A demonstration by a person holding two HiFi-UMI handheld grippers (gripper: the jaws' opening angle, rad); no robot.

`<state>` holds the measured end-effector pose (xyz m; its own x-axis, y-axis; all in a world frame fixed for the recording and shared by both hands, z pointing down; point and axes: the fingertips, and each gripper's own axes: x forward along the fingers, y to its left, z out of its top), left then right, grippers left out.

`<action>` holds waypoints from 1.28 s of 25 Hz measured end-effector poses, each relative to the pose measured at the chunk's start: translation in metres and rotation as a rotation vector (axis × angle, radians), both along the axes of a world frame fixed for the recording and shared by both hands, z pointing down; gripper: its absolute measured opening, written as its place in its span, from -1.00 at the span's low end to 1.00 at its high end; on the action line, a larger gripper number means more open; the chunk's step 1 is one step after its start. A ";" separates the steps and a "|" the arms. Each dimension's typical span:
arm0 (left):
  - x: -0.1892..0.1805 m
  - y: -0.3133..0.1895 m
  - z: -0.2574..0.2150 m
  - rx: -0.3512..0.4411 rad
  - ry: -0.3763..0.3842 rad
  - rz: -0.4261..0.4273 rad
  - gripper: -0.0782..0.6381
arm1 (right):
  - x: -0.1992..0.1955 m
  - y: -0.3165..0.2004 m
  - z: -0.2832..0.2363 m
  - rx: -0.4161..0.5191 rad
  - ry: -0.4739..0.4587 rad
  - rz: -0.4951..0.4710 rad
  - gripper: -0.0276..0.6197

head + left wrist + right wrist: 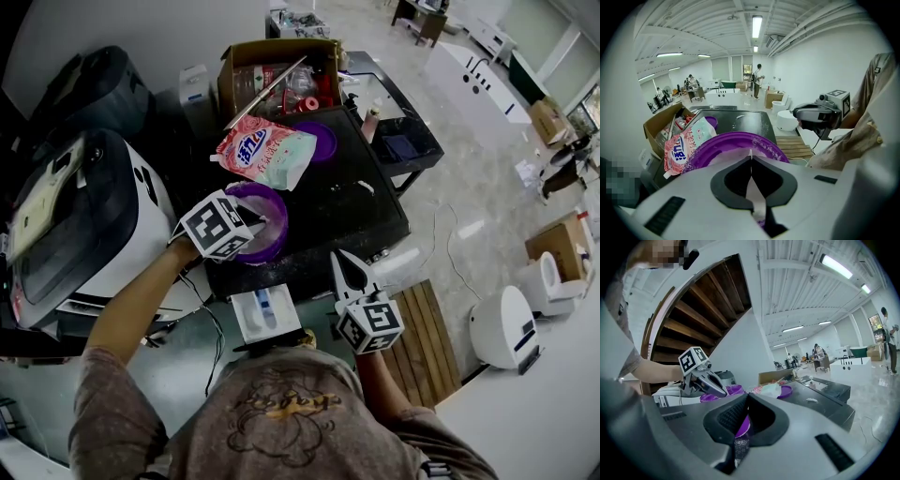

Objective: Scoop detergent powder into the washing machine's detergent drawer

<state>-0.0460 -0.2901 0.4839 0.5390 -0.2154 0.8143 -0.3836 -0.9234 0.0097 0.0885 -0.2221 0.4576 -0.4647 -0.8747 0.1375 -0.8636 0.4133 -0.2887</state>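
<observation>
The left gripper's (pixel 751 155) jaws are closed on a thin pale strip, seen edge-on, which looks like a scoop handle (pixel 754 192). Just past their tips is a purple bowl (pixel 740 139) with white grains scattered along its far rim. In the head view the bowl sits at the front left corner of a dark surface (pixel 349 202), with its rim close to the front edge.

The right gripper's (pixel 747 397) jaws are closed at the tips with nothing gripped. Only the purple of the bowl shows through the gap behind them. This gripper hangs off the front edge of the surface, to the right of the bowl and apart from it, with its jaws pointing back toward the surface.

The detergent drawer (pixel 265 314) sticks out below the front edge. It is white with a blue compartment, and it lies between the two grippers with nothing over it.

Farther back on the surface, a pink and white detergent bag (pixel 267 155) lies just behind the bowl, and a purple lid (pixel 325 141) is tucked against its right side. An open cardboard box (pixel 272 54) stands at the back edge.

The right half of the surface is mostly bare. A white appliance (pixel 112 234) crowds the left side. To the right, a wooden pallet (pixel 427 328) lies on the floor.
</observation>
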 end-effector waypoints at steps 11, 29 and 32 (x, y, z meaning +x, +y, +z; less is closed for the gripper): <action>0.003 0.016 0.000 -0.101 0.032 0.015 -0.72 | 0.003 0.005 -0.003 0.011 0.012 0.006 -0.91; 0.000 0.026 -0.016 -0.245 0.155 -0.013 -0.72 | 0.003 0.010 0.001 0.005 0.000 0.011 -0.91; -0.001 0.028 -0.022 -0.272 0.193 -0.029 -0.72 | 0.003 0.010 0.001 0.008 0.001 0.010 -0.91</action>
